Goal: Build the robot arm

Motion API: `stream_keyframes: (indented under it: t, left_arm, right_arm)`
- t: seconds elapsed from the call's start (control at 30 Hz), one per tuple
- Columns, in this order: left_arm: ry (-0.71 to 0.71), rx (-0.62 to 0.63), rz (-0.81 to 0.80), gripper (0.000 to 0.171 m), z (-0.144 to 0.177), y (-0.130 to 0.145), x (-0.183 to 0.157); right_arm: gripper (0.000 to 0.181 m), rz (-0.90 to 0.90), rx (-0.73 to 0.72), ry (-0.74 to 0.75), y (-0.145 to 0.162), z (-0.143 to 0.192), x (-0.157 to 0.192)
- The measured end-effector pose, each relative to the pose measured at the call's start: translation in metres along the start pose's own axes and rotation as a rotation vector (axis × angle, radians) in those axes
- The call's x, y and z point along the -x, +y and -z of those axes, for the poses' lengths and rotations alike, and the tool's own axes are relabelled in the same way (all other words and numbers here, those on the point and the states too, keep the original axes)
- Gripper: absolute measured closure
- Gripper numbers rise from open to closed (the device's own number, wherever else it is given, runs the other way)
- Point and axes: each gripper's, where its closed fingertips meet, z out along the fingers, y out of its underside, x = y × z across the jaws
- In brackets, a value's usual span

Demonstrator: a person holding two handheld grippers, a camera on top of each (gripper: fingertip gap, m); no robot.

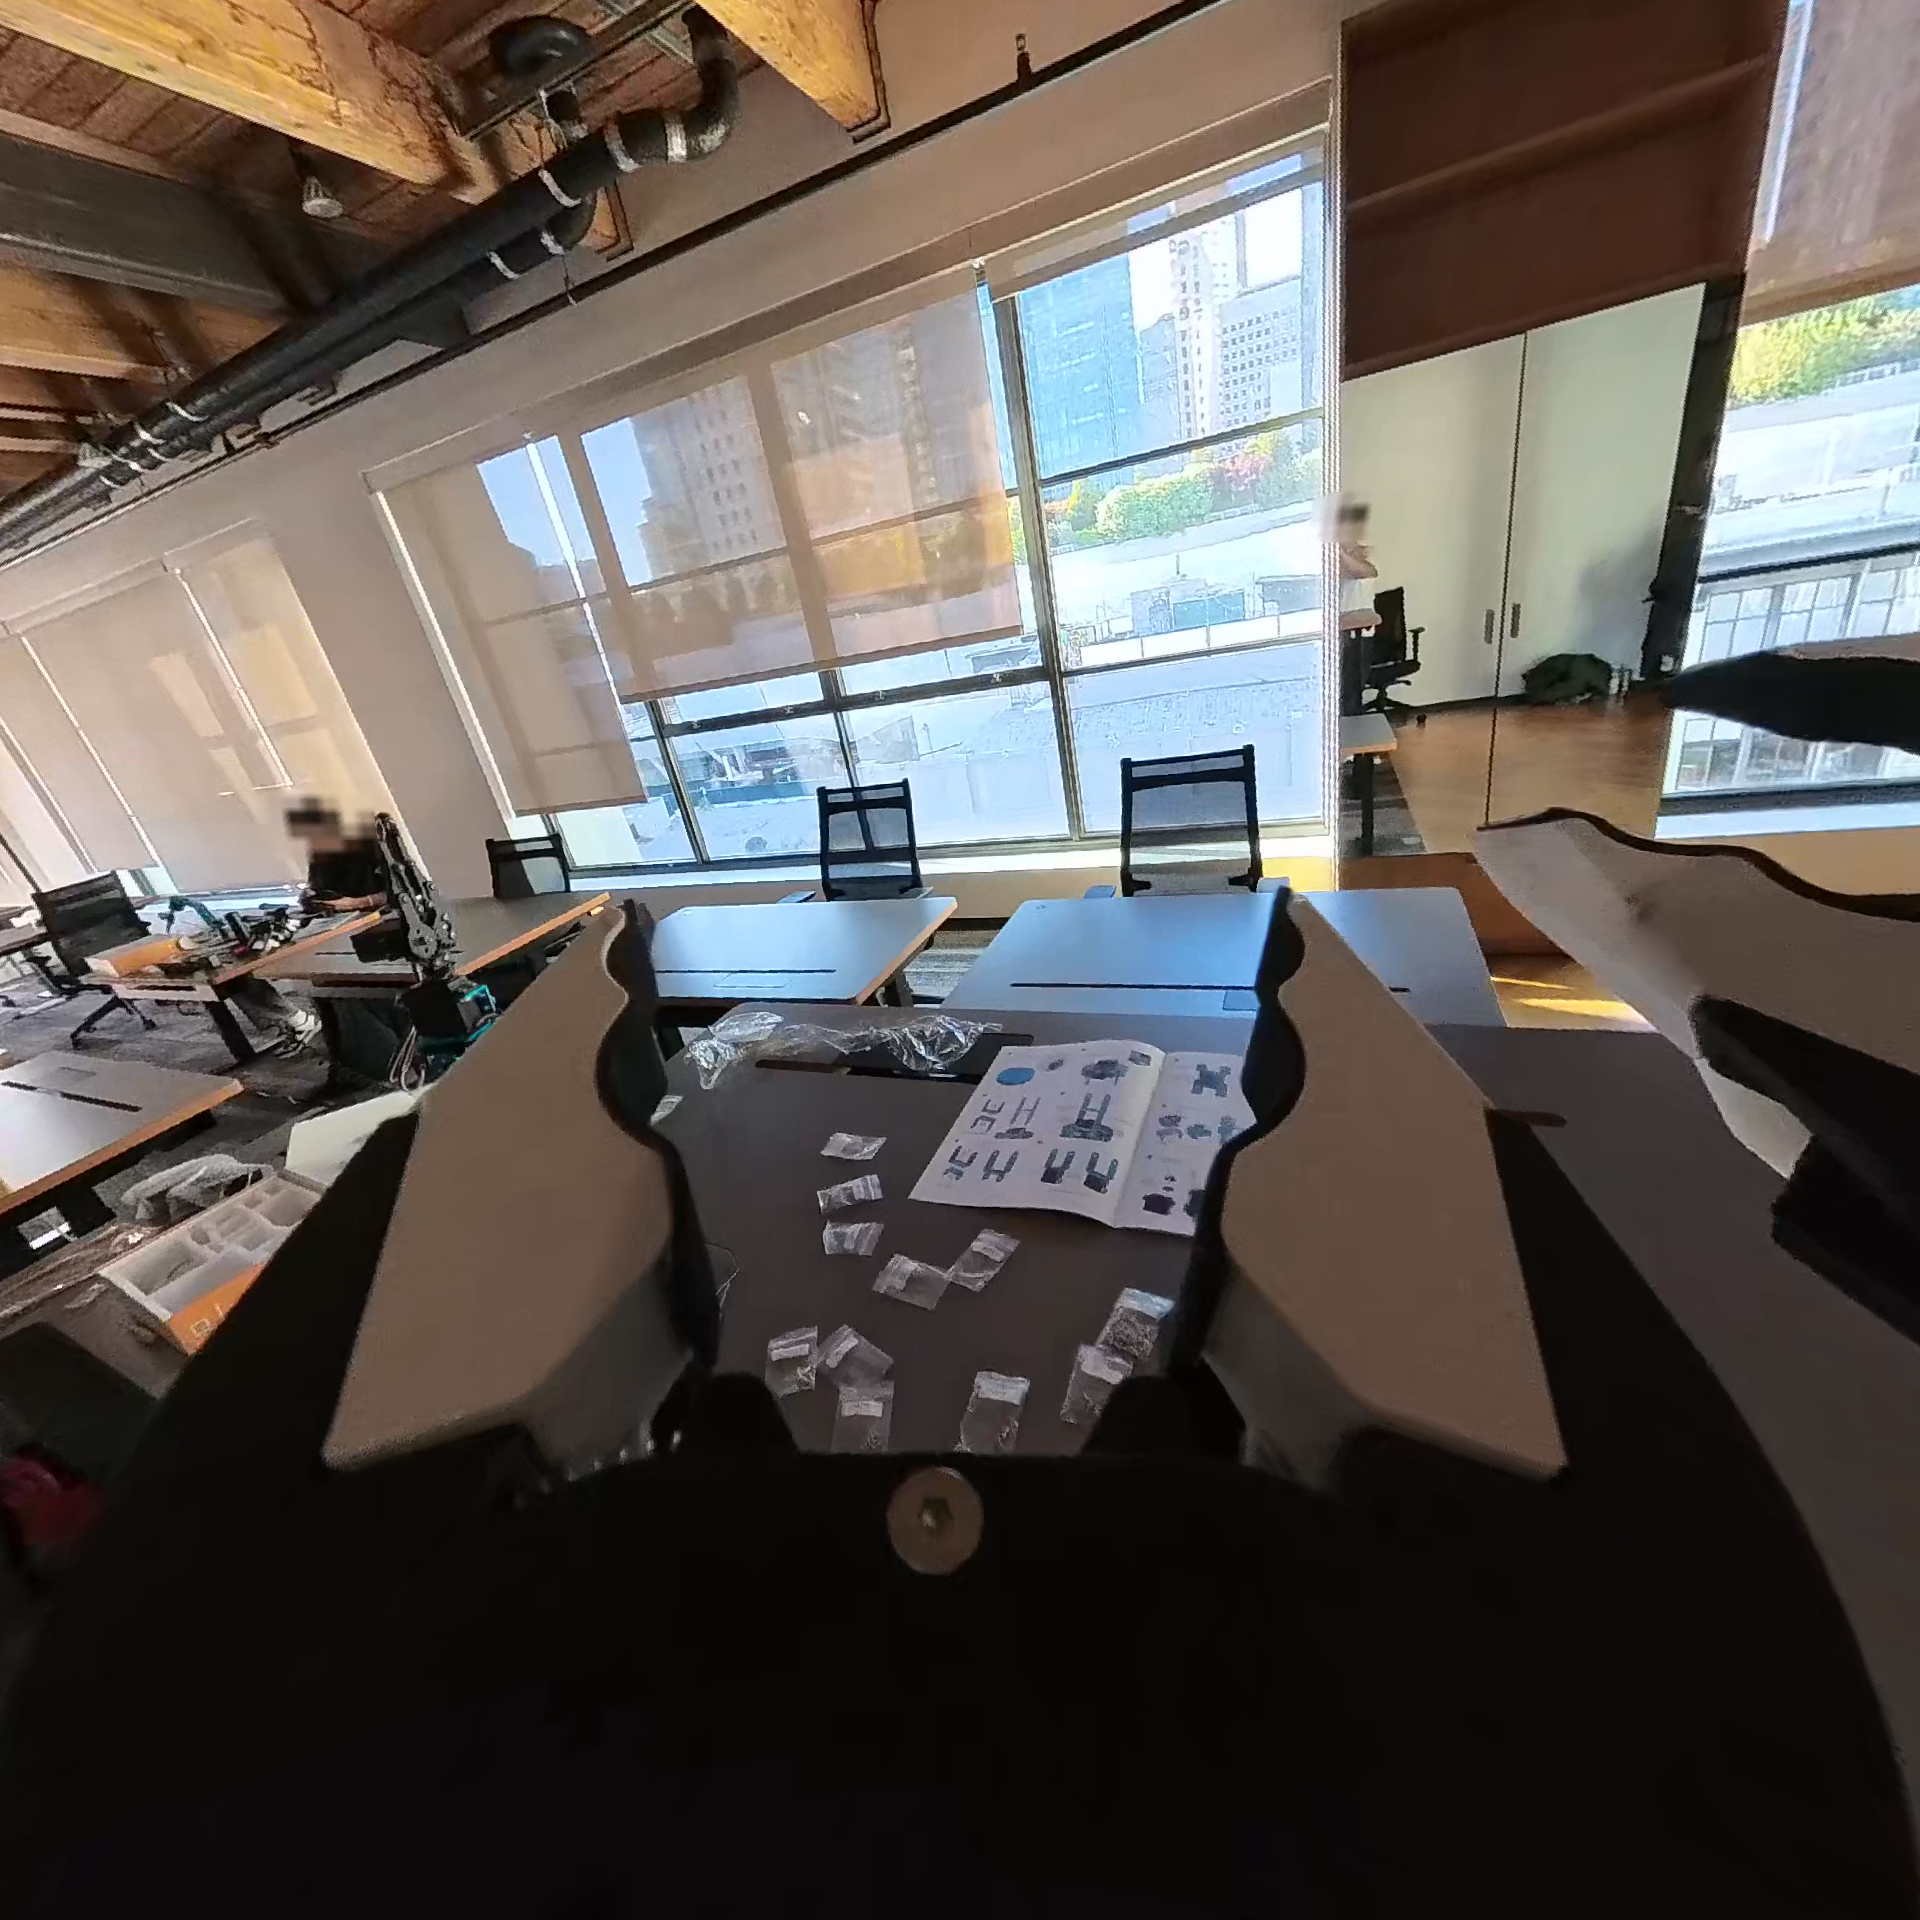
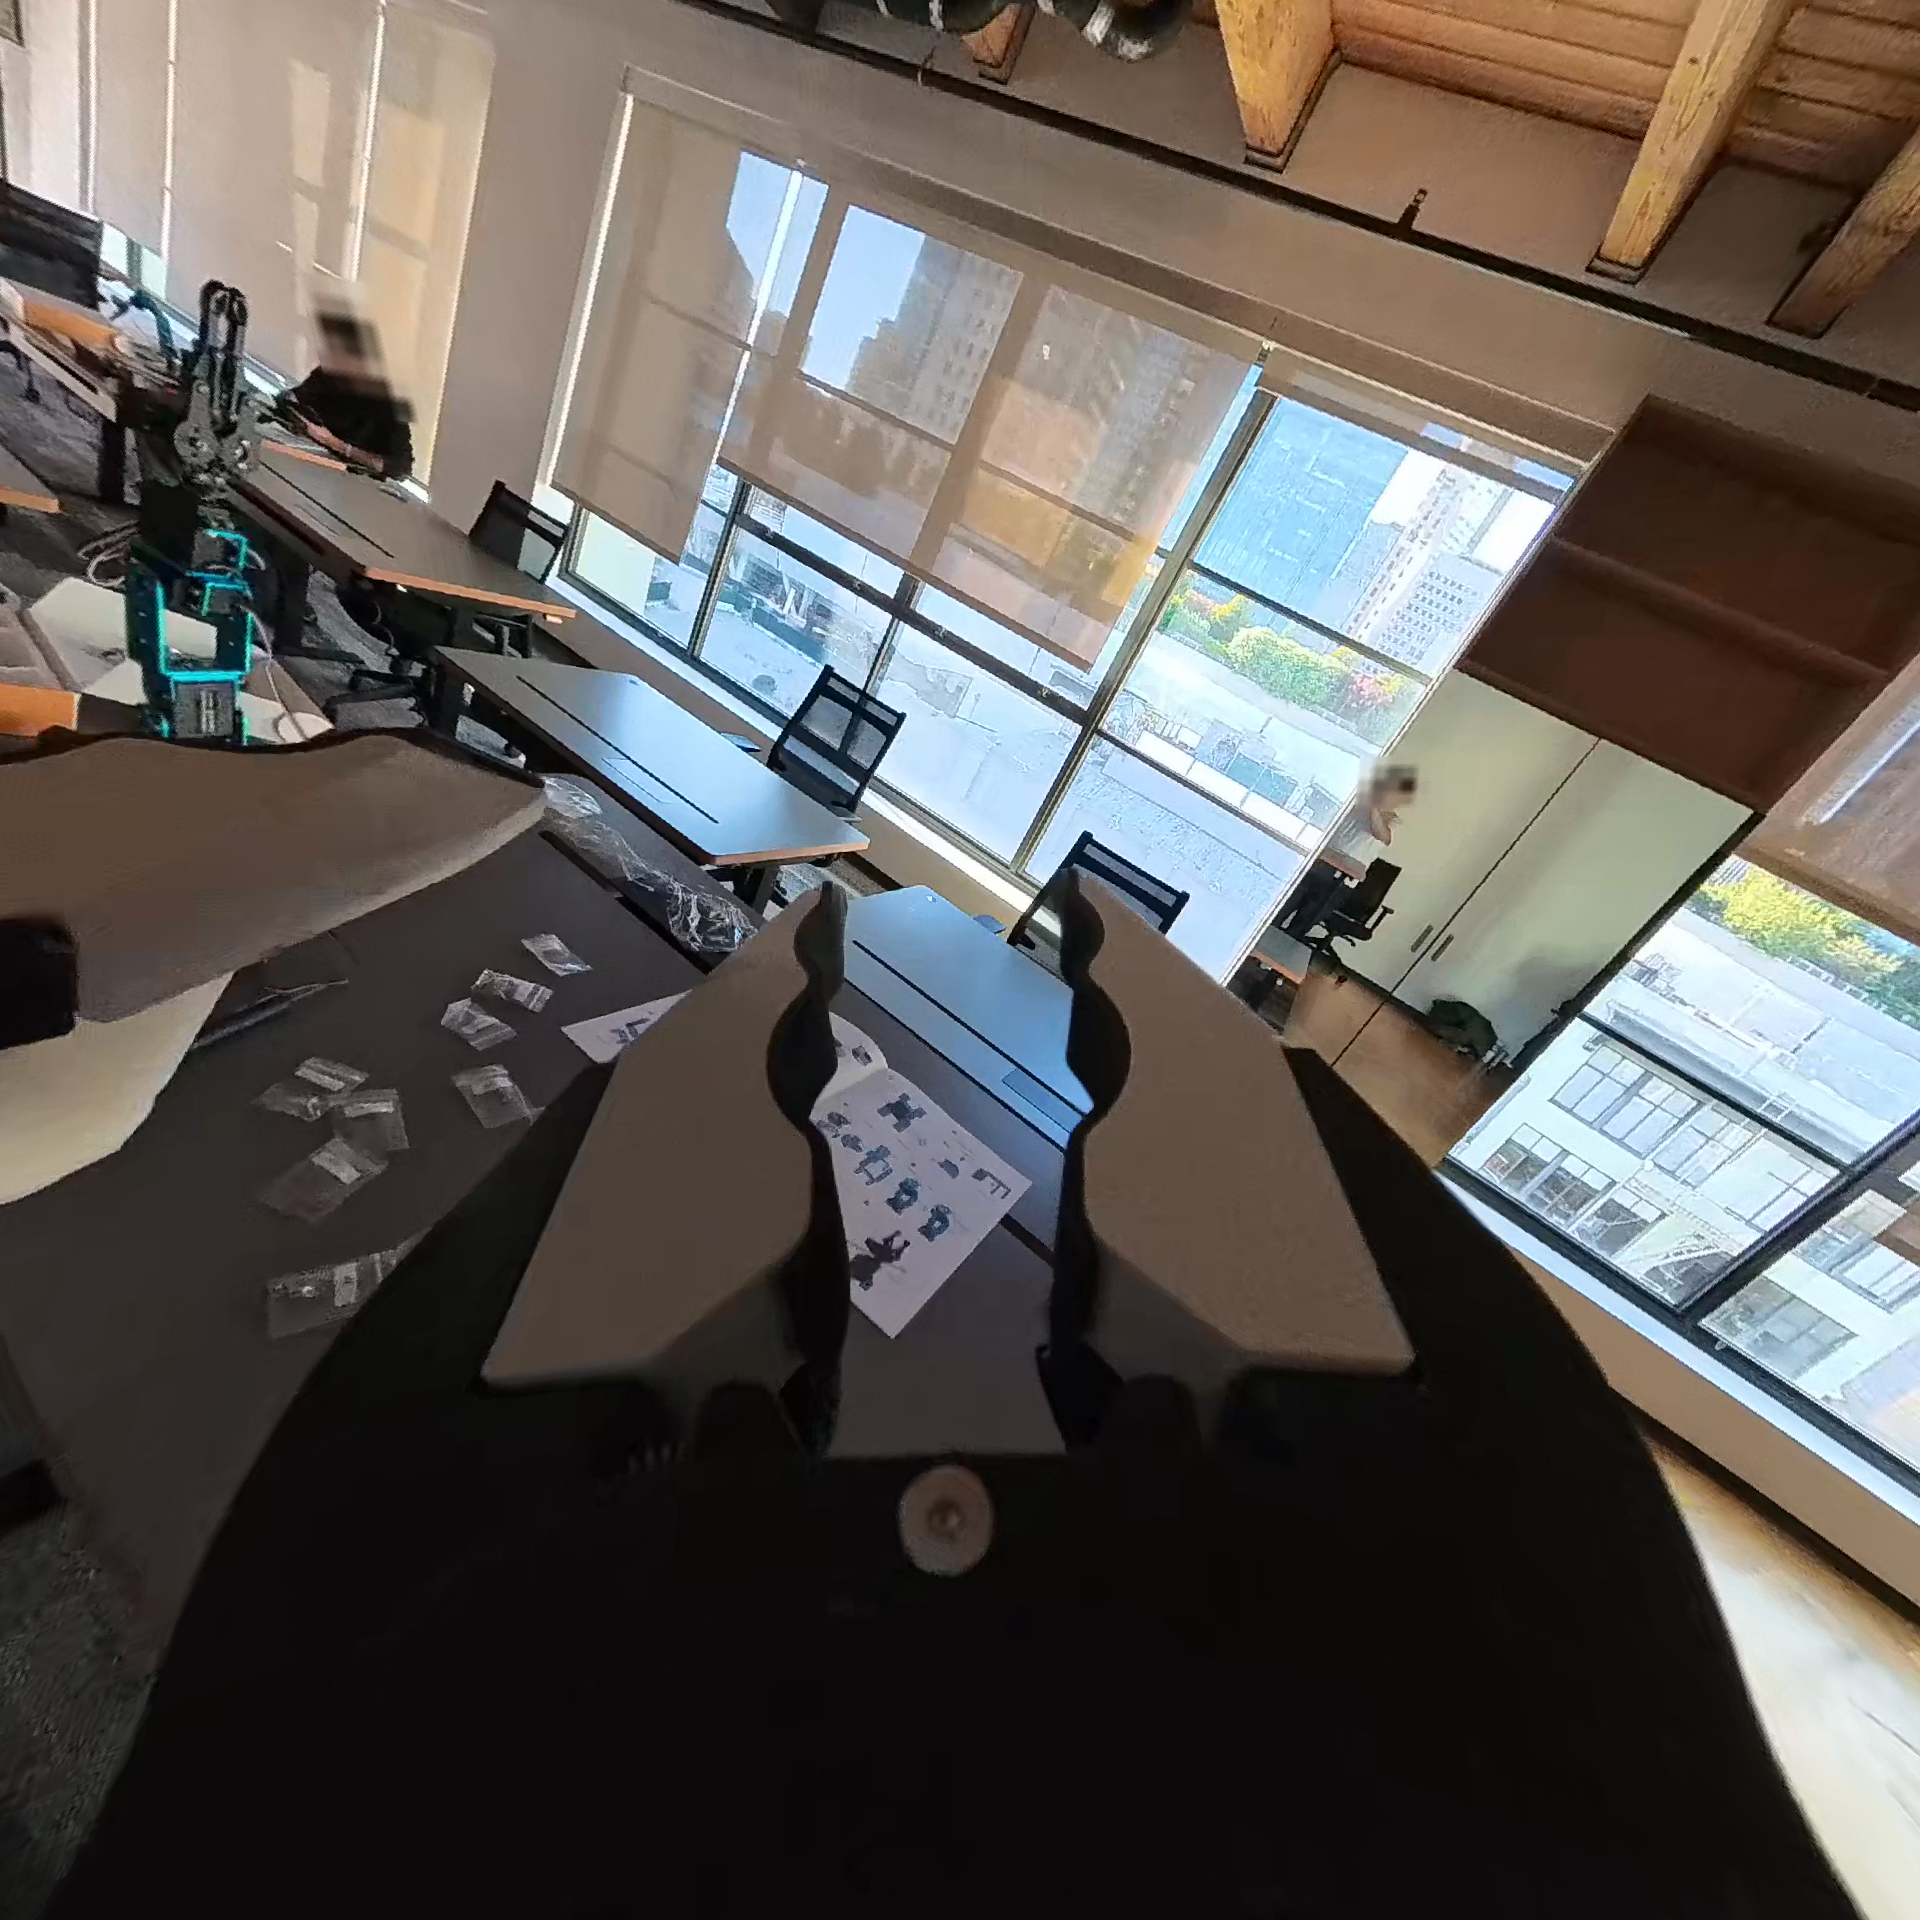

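Observation:
My left gripper (image 1: 961,914) is open and empty, held well above a dark table (image 1: 790,1195). Several small clear plastic bags of parts (image 1: 909,1280) lie scattered on the table between its fingers. An open instruction booklet (image 1: 1081,1138) lies just beyond them. My right gripper (image 2: 951,904) is open and empty, raised above the same table, with the booklet (image 2: 904,1184) showing between its fingers. The bags (image 2: 332,1117) lie to its left. The right gripper also shows at the right edge of the left wrist view (image 1: 1704,935).
Crumpled clear plastic wrap (image 1: 862,1039) lies at the table's far edge. A tray of parts (image 1: 208,1242) sits at the left. More desks (image 1: 800,940) and black chairs (image 1: 868,842) stand before the windows. A small robot arm (image 2: 203,540) stands at the left. Two persons are in the room.

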Motion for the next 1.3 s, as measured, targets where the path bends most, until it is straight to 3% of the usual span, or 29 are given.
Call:
stream_keyframes:
  t: [0.27, 0.4, 0.53, 0.63, 0.7, 0.83, 0.93, 1.0, 1.1, 1.2, 1.3]
  left_arm:
    - [-0.017, 0.025, -0.004, 0.057, -0.027, 0.020, 0.026]
    - [0.001, 0.065, 0.081, 0.057, -0.049, 0.058, 0.069]
    - [0.086, 0.133, 0.141, 0.060, -0.077, 0.114, 0.107]
    - [0.213, 0.147, 0.110, 0.069, -0.089, 0.169, 0.123]
    - [0.307, 0.173, 0.082, 0.077, -0.088, 0.219, 0.134]
    - [0.405, 0.268, 0.043, 0.097, -0.068, 0.336, 0.170]
    - [0.382, 0.383, 0.065, 0.107, -0.063, 0.402, 0.208]
    - [0.412, 0.380, 0.110, 0.114, -0.079, 0.409, 0.216]
    - [0.416, 0.280, 0.092, 0.121, -0.123, 0.381, 0.219]
    - [0.439, 0.204, 0.094, 0.124, -0.156, 0.357, 0.209]
    - [0.444, 0.201, 0.119, 0.129, -0.170, 0.352, 0.194]
  right_arm:
    - [0.137, -0.011, -0.003, 0.034, 0.003, -0.036, 0.005]
    - [0.138, -0.003, 0.033, 0.058, 0.019, -0.073, 0.010]
    - [0.140, -0.009, 0.099, 0.056, 0.053, -0.120, 0.022]
    - [0.146, -0.019, 0.142, 0.023, 0.102, -0.145, 0.032]
    - [0.145, -0.050, 0.171, -0.021, 0.153, -0.150, 0.041]
    - [0.121, -0.103, 0.322, -0.099, 0.273, -0.130, 0.076]
    - [0.121, -0.152, 0.398, -0.105, 0.329, -0.107, 0.108]
    - [0.126, -0.159, 0.426, -0.142, 0.346, -0.100, 0.134]
    - [0.140, -0.081, 0.424, -0.176, 0.357, -0.105, 0.155]
    - [0.142, -0.079, 0.434, -0.171, 0.363, -0.122, 0.153]
    - [0.142, -0.148, 0.436, -0.179, 0.366, -0.133, 0.143]
